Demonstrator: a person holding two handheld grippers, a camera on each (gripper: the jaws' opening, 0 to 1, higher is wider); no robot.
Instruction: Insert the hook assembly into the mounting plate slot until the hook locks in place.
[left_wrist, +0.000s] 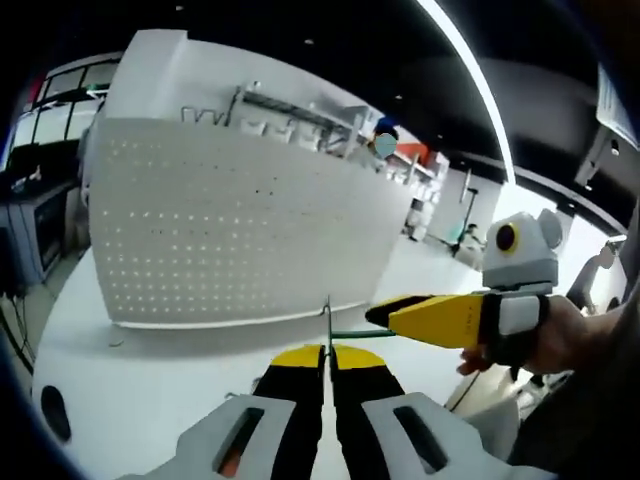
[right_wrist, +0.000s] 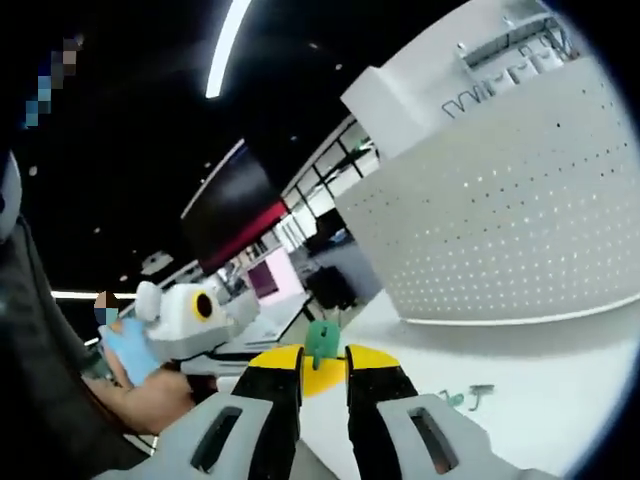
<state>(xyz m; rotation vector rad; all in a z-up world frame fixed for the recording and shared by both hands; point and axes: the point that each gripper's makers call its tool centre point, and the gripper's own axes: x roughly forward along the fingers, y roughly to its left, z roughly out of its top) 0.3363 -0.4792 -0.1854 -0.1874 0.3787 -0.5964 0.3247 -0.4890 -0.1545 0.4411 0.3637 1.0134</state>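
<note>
Both tongs (left_wrist: 326, 368) (right_wrist: 322, 372) grip the green hook (left_wrist: 352, 334) before the pegboard (left_wrist: 230, 230)

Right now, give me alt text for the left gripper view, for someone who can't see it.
The left claw, jaws shut on a thin wire hook, points toward a white pegboard standing on a white table. The right claw reaches in from the right, meeting the hook's green rod.

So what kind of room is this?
Probably a big open workshop or lab: a white pegboard standing on a white table, long ceiling strip lights, and more desks and shelves behind.
</note>
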